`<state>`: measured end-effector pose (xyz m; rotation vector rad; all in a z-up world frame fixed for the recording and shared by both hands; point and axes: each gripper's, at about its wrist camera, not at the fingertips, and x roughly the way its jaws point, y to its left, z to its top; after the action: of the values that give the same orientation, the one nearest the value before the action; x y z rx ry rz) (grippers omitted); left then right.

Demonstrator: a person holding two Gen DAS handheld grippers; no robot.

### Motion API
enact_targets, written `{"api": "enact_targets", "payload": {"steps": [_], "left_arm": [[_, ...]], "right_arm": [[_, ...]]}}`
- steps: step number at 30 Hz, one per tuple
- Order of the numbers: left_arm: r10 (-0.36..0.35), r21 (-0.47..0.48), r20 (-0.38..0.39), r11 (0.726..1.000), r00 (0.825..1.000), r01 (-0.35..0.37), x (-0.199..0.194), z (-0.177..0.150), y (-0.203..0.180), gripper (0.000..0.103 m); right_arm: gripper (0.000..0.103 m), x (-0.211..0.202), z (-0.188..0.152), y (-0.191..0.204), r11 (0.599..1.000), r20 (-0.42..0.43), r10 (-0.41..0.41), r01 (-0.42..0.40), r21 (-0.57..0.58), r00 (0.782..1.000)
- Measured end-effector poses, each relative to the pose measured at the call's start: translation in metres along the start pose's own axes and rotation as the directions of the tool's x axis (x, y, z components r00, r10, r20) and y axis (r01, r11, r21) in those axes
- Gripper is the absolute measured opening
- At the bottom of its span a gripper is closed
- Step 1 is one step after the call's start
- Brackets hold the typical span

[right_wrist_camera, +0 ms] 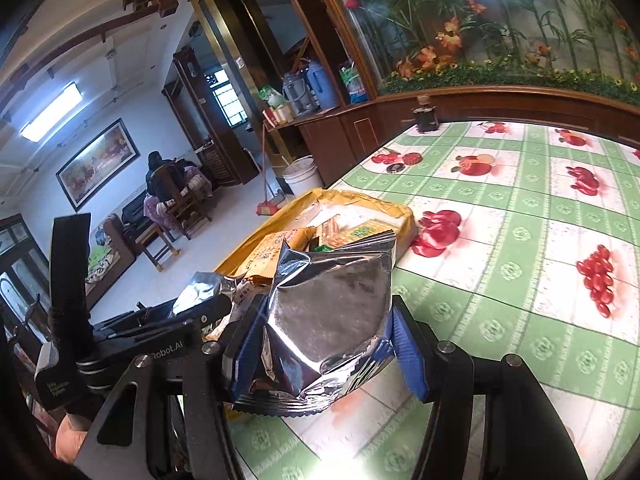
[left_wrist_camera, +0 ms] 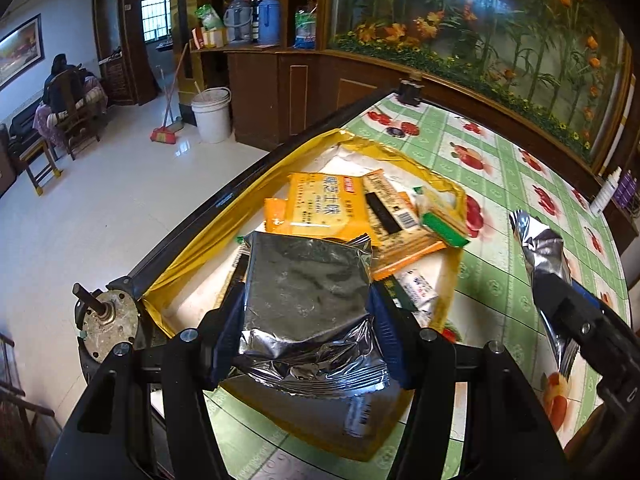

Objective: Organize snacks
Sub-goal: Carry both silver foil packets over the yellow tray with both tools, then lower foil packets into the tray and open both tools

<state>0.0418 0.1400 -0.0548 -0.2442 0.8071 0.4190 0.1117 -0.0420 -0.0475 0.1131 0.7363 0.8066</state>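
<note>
At the lower centre of the left wrist view, the left gripper [left_wrist_camera: 306,300] has its jaws clamped on a silver foil packet [left_wrist_camera: 308,280], one blue pad against each side edge. The packet hangs above a yellow bag [left_wrist_camera: 256,192] that lies flat on the table [left_wrist_camera: 512,208], near the table's left edge. The bag is spread wide and holds a loose pile of snacks: an orange packet [left_wrist_camera: 320,202] with printed characters at the centre, a barcoded pack [left_wrist_camera: 392,204] to its right, and a green-edged pack [left_wrist_camera: 444,222] at the right side of the pile. A white-labelled pack [left_wrist_camera: 418,286] shows just right of the gripped packet.

At the right edge of the same view, the right gripper [left_wrist_camera: 560,292] has its jaws clamped on a second foil packet [left_wrist_camera: 538,248], held over the green fruit-print cloth, well apart from the bag.

In the right wrist view, the right gripper [right_wrist_camera: 326,320] occupies the lower centre, blue pads pressed on both sides of its crumpled foil packet [right_wrist_camera: 332,308]. The yellow bag [right_wrist_camera: 400,216] lies beyond it at centre frame. The left gripper [right_wrist_camera: 200,308] enters from the lower left with foil between its fingers.

Background: a white bucket [left_wrist_camera: 212,114] and a broom [left_wrist_camera: 166,128] stand on the floor at upper centre-left, and a seated person [left_wrist_camera: 66,84] is at the far left
</note>
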Motion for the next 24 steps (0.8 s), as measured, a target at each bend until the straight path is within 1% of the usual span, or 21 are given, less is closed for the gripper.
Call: {"api": "enact_targets", "payload": {"steps": [7, 16, 24], "left_arm": [[0.008, 0.0, -0.016, 1.0, 1.0, -0.008, 0.013, 0.007, 0.001, 0.06], [0.001, -0.001, -0.039, 1.0, 0.999, -0.001, 0.028, 0.015, 0.002, 0.06], [0.002, -0.004, -0.049, 1.0, 0.999, -0.003, 0.034, 0.018, 0.007, 0.059]], "right_arm": [[0.06, 0.036, 0.025, 0.013, 0.999, -0.016, 0.034, -0.034, -0.03, 0.999], [0.06, 0.084, 0.06, 0.015, 0.998, -0.037, 0.037, -0.038, -0.042, 0.999], [0.06, 0.116, 0.068, 0.019, 0.997, -0.073, 0.039, -0.043, -0.058, 0.997]]}}
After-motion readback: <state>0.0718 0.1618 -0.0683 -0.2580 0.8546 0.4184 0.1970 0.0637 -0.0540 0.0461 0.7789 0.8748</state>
